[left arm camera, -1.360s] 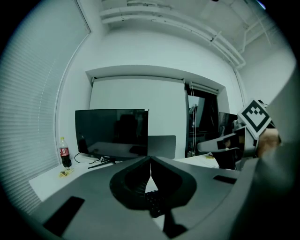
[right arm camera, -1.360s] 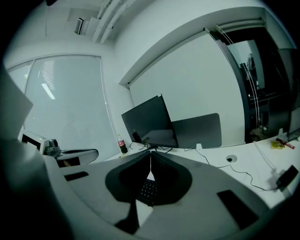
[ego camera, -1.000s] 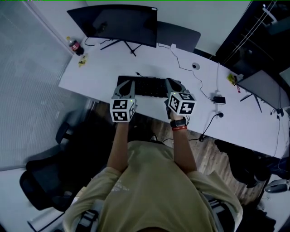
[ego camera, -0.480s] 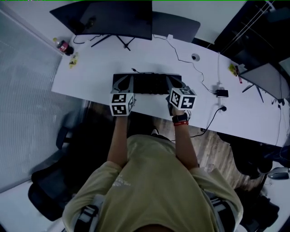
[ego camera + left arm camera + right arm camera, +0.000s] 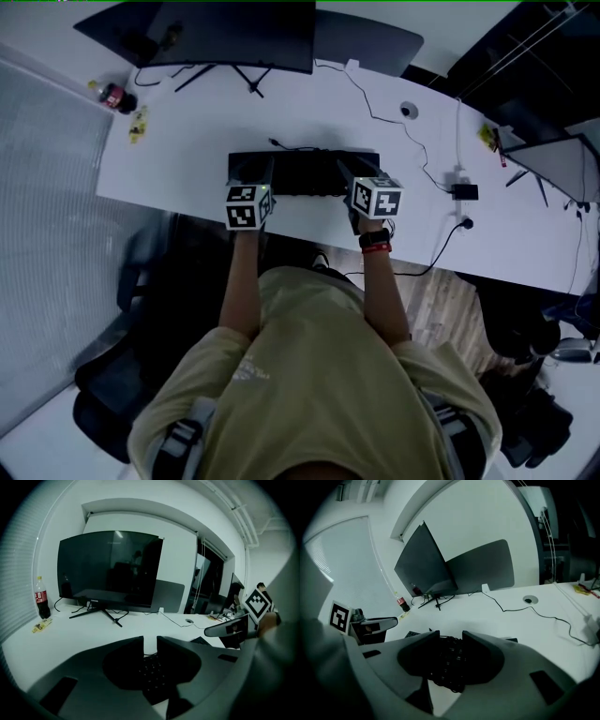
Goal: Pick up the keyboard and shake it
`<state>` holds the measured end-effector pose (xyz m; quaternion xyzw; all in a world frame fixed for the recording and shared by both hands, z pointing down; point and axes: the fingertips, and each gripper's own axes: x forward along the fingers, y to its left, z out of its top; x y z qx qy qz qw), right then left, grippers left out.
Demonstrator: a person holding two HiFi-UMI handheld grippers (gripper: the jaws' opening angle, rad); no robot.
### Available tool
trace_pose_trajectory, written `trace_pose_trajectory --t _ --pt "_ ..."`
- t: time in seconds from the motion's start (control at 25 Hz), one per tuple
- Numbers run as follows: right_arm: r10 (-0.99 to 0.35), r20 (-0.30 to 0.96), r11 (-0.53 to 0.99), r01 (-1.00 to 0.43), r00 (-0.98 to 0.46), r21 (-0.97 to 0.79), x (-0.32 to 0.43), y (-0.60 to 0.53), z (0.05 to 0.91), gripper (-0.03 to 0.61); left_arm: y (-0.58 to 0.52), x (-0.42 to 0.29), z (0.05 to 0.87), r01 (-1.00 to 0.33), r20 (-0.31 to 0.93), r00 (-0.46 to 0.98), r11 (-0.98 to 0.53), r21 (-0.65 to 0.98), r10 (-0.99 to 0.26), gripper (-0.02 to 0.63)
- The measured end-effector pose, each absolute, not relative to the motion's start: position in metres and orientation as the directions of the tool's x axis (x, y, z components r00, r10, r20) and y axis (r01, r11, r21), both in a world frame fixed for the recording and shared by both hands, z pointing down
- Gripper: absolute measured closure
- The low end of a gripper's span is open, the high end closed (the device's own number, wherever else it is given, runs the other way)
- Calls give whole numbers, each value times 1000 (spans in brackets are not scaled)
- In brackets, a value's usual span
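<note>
Jaws opening on both: left gripper [image 5: 150, 641] at a narrow slit, right gripper [image 5: 451, 637] wider, each straddling one end of the black keyboard [image 5: 305, 173] without pressing on it. Lying flat near the front edge of the bench [image 5: 169, 155], cable [image 5: 281, 145] trailing back toward the monitor [image 5: 225, 33] at the rear edge. Seemingly at the grasp stage, nothing lifted. Next: close evenly on both ends, lift level, keep cable slack, then shake.

A long white desk [image 5: 187, 159] is stretching beneath a white wall [image 5: 478, 522], bearing a large dark monitor [image 5: 225, 33] and trailing cables [image 5: 555, 618]. A black office chair [image 5: 112, 384] is sitting at the left by pale blinds [image 5: 47, 216], and wood flooring [image 5: 441, 305] is showing below.
</note>
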<state>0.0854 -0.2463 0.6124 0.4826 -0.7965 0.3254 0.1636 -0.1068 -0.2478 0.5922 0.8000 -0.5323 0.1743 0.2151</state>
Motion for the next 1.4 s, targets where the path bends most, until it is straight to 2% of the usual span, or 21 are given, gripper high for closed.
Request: trace_pose_trajectory --t 0.24,0.4,0.68,0.92,1.4 --pt "-665 594 300 -890 -454 -344 92 -264 629 364 -264 -117 621 -934 572 356 -307 184 -739 383" --pt "-665 610 290 -902 -431 -321 101 -273 638 339 -271 -130 637 -942 609 336 -276 194 -719 336" --pt "-643 657 261 -919 -395 -297 116 -284 653 258 -275 -175 667 -965 671 261 -188 181 -694 256" --pt "-651 669 245 -934 -358 -262 127 -290 663 212 -276 -198 685 -968 701 252 -185 171 -668 230" --pt "-612 730 177 -952 -304 -249 167 -291 689 190 -283 -202 707 -942 734 329 -261 211 -594 221"
